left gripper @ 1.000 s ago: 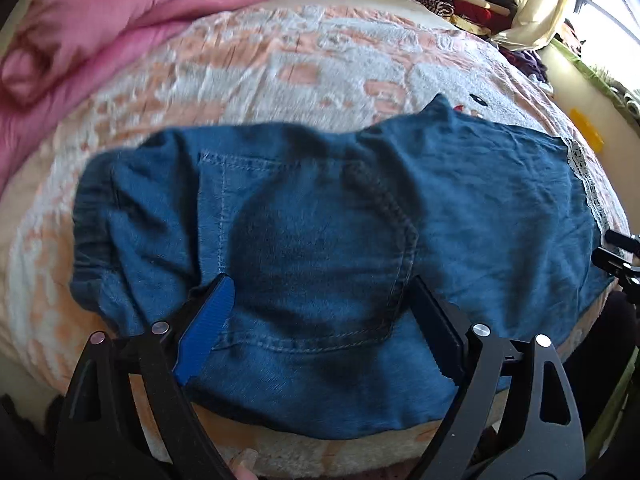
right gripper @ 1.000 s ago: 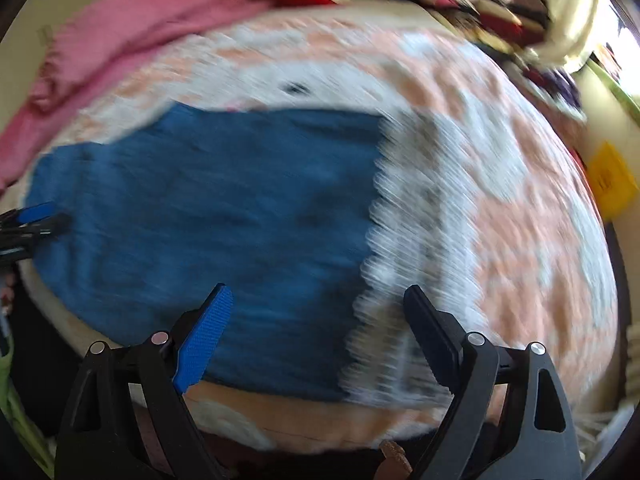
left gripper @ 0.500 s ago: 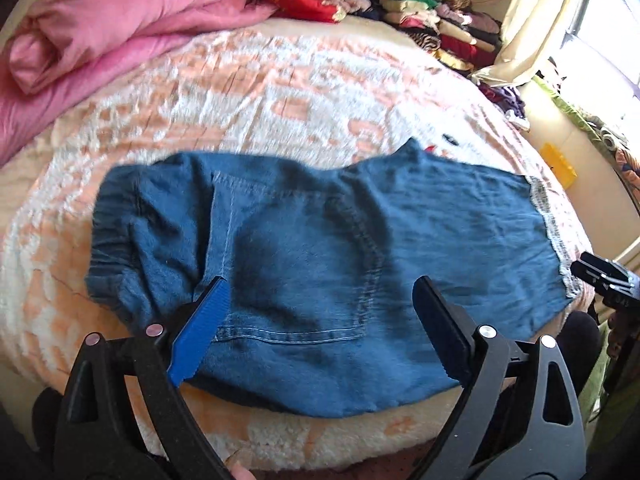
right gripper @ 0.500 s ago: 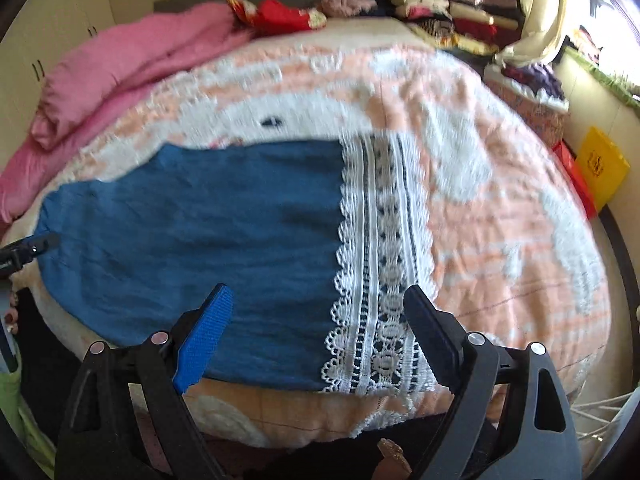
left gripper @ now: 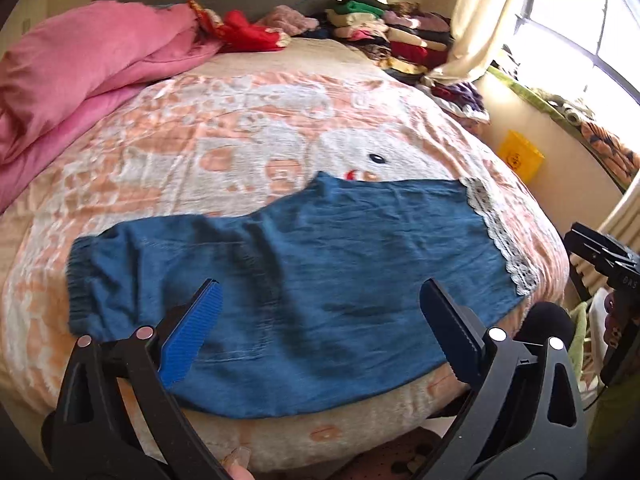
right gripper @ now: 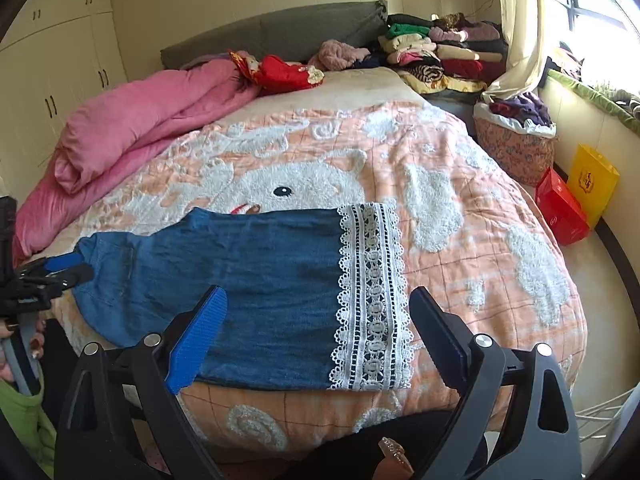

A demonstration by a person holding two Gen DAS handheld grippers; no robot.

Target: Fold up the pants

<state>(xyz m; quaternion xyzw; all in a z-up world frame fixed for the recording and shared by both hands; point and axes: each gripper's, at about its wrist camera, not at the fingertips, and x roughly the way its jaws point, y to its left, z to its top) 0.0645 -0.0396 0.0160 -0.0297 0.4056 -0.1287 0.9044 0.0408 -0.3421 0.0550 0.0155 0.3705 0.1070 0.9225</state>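
Lying flat along the near edge of the bed (right gripper: 460,240), the blue denim pants with a white lace hem (left gripper: 320,280) (right gripper: 260,280) are folded leg on leg, the waistband toward the near left corner and the lace hem toward the right. The orange and white fleece blanket with a rabbit picture (left gripper: 240,140) is free behind the pants and to the right of the hem. A pink rolled quilt (right gripper: 140,120) takes the far left edge, and stacked folded clothes (right gripper: 440,48) take the far right corner.

The left gripper (left gripper: 320,328) hovers over the near edge, its jaws wide apart and holding nothing. The right gripper (right gripper: 318,332) hovers above the hem, also wide open and holding nothing.

Compared with one second ago, both grippers have pulled back and risen, so more of the bed shows; the pants lie as before.
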